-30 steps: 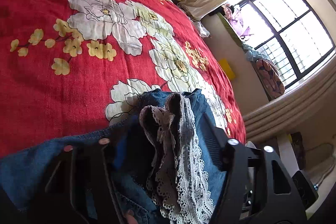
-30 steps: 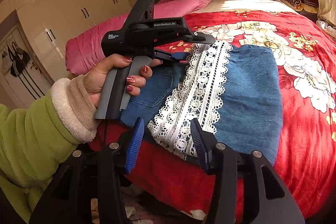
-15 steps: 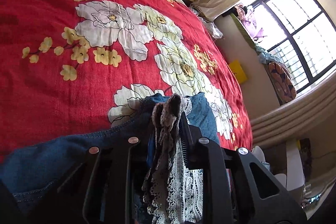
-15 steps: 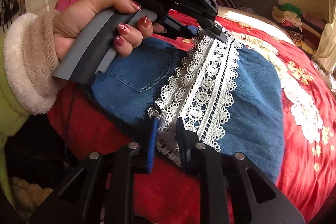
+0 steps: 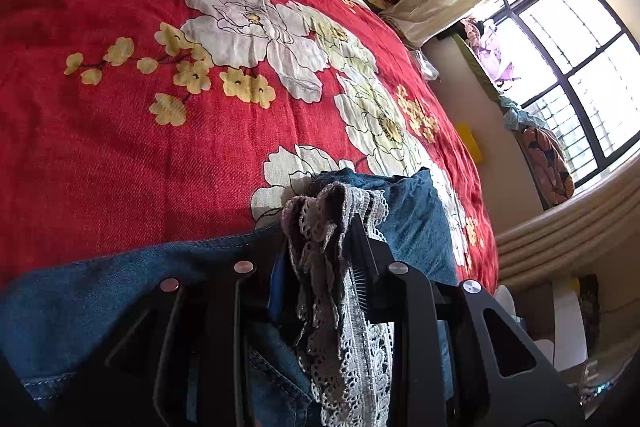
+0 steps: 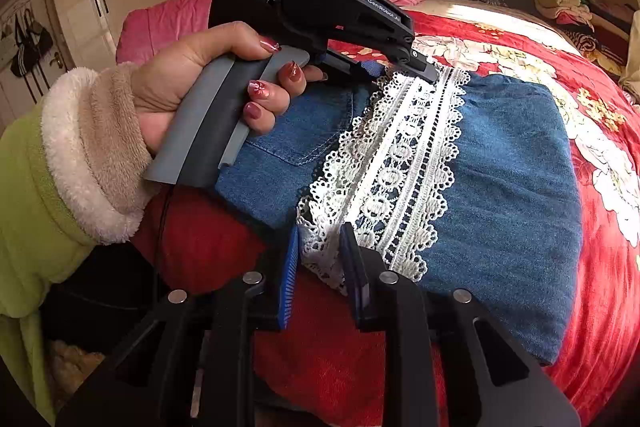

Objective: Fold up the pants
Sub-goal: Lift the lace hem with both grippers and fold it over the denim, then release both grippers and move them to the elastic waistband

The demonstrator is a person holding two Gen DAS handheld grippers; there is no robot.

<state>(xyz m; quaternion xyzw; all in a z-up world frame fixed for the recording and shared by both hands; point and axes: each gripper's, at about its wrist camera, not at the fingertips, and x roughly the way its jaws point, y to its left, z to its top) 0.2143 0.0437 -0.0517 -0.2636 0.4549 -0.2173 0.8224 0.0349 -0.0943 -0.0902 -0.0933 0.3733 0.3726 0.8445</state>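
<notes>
Both ends of the lace hem (image 6: 400, 163) are pinched: left gripper (image 5: 320, 251) clamped at 12 o'clock, right gripper (image 6: 318, 255) at 6. Next, I'd guess, lift the pants (image 6: 512, 187) together and fold.

pants (image 6: 512, 187): blue denim cloth, matt
lace trim (image 6: 404, 163): white openwork crochet
bedspread (image 5: 120, 147): red woven cloth, coarse
right gripper (image 6: 318, 267): matt black plastic, ribbed blue pads
</notes>
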